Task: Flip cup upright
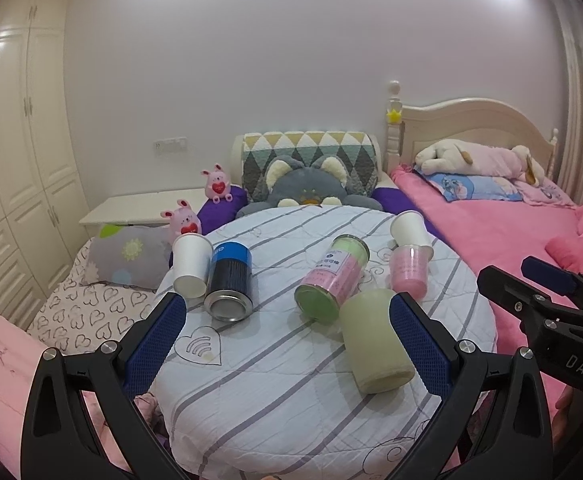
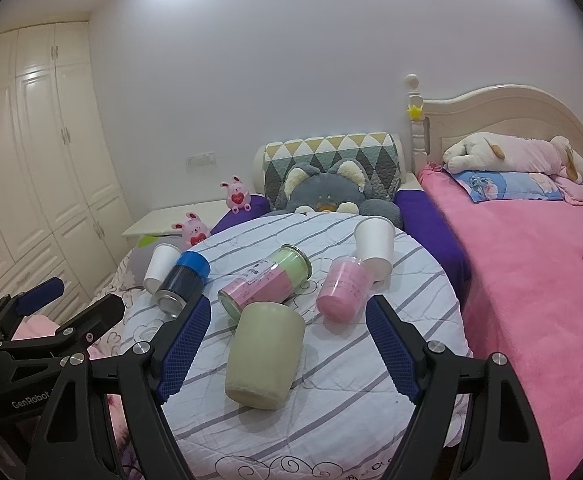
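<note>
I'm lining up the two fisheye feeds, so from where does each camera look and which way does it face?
Left wrist: on the left gripper, open, facing the bedhead across the round table; the right gripper shows at its right edge.
Right wrist: on the right gripper, open, facing likewise; the left gripper shows at its left edge.
Shared: pale green cup on its side, nearest both.

Ahead of my left gripper [image 1: 287, 334], its right finger's pad [image 1: 419, 344] covers one side of the pale green cup [image 1: 375, 344]. Beyond my right gripper [image 2: 287, 344], the blue-capped can [image 2: 183, 280] hides part of a white cup [image 2: 161, 262]. The jar label [image 2: 257, 272] is too small to read. My handles run off the bottom edge.
</note>
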`<state>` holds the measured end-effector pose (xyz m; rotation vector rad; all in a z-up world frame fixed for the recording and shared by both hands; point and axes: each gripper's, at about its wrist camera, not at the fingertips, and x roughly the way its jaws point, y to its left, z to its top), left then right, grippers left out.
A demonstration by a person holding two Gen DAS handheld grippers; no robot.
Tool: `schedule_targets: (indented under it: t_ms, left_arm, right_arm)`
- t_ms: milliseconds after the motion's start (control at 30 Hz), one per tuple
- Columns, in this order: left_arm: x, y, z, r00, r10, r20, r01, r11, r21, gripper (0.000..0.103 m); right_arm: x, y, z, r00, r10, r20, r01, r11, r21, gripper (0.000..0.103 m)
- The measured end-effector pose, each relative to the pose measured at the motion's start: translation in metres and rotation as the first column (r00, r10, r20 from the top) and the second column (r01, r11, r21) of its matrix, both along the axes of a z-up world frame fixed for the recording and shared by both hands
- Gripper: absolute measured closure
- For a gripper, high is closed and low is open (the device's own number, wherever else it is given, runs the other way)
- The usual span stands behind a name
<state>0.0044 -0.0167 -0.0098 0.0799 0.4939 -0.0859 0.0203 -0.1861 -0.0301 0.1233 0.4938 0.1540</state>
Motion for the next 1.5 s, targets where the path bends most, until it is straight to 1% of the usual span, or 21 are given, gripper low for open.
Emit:
schedule_targets:
  t_ms: [200, 400, 700, 900, 1067, 1200, 1333, 1500]
  left_arm:
    - [0.003, 0.002, -0.005, 1.000, 0.001, -0.012, -0.001, 1.000, -0.010, 0.000]
    - [0.011, 0.019, -0.007, 1.000, 0.019, -0.024, -0.019, 0.999, -0.029, 0.000]
    - [0.028, 0.052, -0.014, 0.996, 0.073, -0.052, -0.077, 0.995, -0.071, 0.000]
    - [0.037, 0.073, -0.018, 0.992, 0.111, -0.053, -0.114, 0.991, -0.063, 0.000]
    - [0.050, 0.100, -0.023, 0.986, 0.151, -0.065, -0.156, 0.984, -0.082, 0.000]
    - [0.065, 0.121, -0.032, 0.980, 0.178, -0.084, -0.185, 0.979, -0.083, 0.000]
    - [0.081, 0.140, -0.039, 0.974, 0.202, -0.101, -0.210, 0.974, -0.081, 0.000]
    - [0.101, 0.159, -0.052, 0.969, 0.208, -0.134, -0.218, 0.973, -0.070, 0.000]
  right_arm:
    - [0.003, 0.007, 0.001, 1.000, -0.001, -0.010, 0.001, 1.000, -0.014, 0.022]
    - [0.010, 0.019, 0.003, 1.000, 0.017, -0.019, -0.018, 0.999, -0.035, 0.022]
    - [0.032, 0.048, 0.000, 0.998, 0.051, -0.043, -0.053, 0.997, -0.063, 0.022]
    - [0.045, 0.068, -0.003, 0.996, 0.066, -0.059, -0.070, 0.994, -0.081, 0.022]
    - [0.063, 0.086, -0.003, 0.995, 0.070, -0.078, -0.077, 0.993, -0.093, 0.022]
    - [0.079, 0.101, -0.006, 0.992, 0.072, -0.105, -0.082, 0.992, -0.092, 0.022]
    - [0.101, 0.118, -0.011, 0.984, 0.081, -0.156, -0.093, 0.994, -0.065, 0.022]
    - [0.128, 0.141, -0.024, 0.971, 0.088, -0.222, -0.100, 0.994, -0.044, 0.022]
